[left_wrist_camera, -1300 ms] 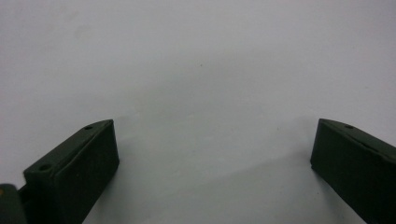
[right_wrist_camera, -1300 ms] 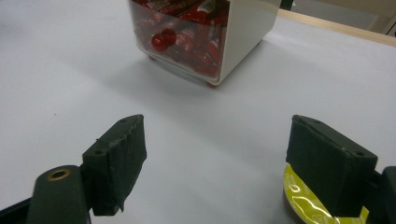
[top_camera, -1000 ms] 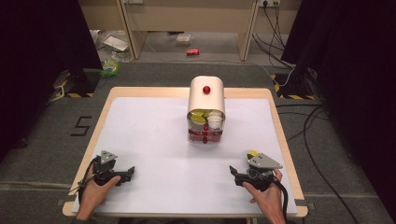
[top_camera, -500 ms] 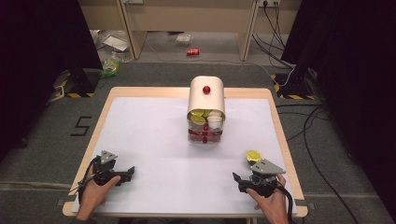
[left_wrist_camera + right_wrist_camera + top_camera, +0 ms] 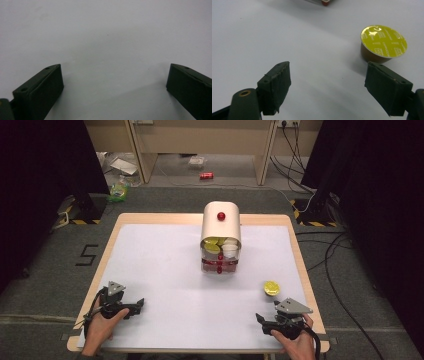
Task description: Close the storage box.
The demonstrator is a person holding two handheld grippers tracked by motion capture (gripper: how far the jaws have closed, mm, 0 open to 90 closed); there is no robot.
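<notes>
A: From the high view, the counter (image 5: 165, 270) is a flat, matte white sheet on a pale wooden board with a light rim. Toward its far side stands a rounded cream dispenser (image 5: 221, 227) with a glossy red knob (image 5: 221, 216); its clear lower part is stacked with yellow, white and red pods.

B: And the yellow capsule (image 5: 271, 287) sits alone near the counter's right edge, apart from the dispenser, just ahead of the right tool (image 5: 264, 322). The left tool (image 5: 136, 305) rests low at the near left corner, a grey three-cornered plate on top.

A: Left gripper view now: the left tool's two black, blocky jaws stand wide apart, with smooth bare white counter (image 5: 107, 45) between them. Nothing in its grasp.

B: Right gripper view: the right tool (image 5: 327, 82) is spread wide too and grips nothing. Its pads look like rough, frayed rubber. The yellow capsule (image 5: 383, 43) is a small tapered cup with a shiny, crinkled foil lid printed with faint lettering, upright just beyond the tip of the right-hand jaw, close to it and outside the gap.
</notes>
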